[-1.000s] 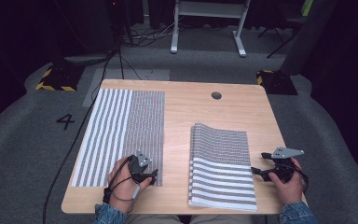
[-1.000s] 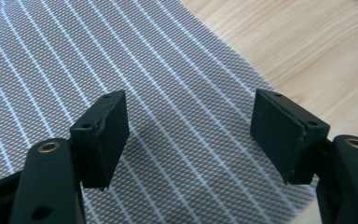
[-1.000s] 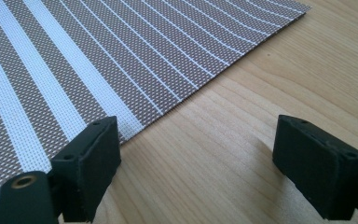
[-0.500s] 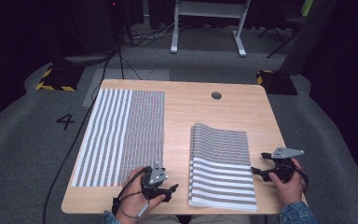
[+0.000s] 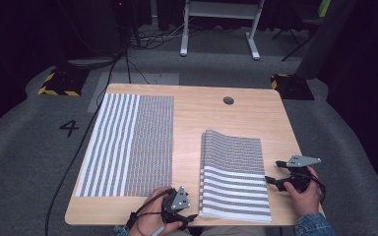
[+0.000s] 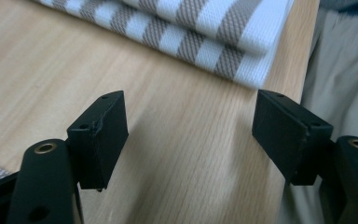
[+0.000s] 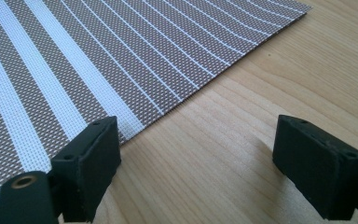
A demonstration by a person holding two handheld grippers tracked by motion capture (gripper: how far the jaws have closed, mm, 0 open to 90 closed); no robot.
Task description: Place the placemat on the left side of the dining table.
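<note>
Lying between both spread tools, the folded mat (image 5: 235, 179) sits just beside the left tool (image 5: 189, 219) and right tool (image 5: 271, 181).

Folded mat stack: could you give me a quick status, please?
Both claws open, empty: left claw, right claw. Folded mat stack between them, untouched. Flat mat alongside, nothing blocking.

I count two striped mats on my table (image 5: 192, 118): one flat mat (image 5: 128, 142) lying spread at the left, and one folded mat (image 5: 234, 172) at the right, doubled over so that two layers show at its near edge. I hold two grippers, my left gripper (image 5: 187, 219) and my right gripper (image 5: 271, 181), each with two black jaws standing apart. The tabletop has one round hole (image 5: 228, 101). On the floor I count two yellow-and-black striped blocks (image 5: 59, 81).
</note>
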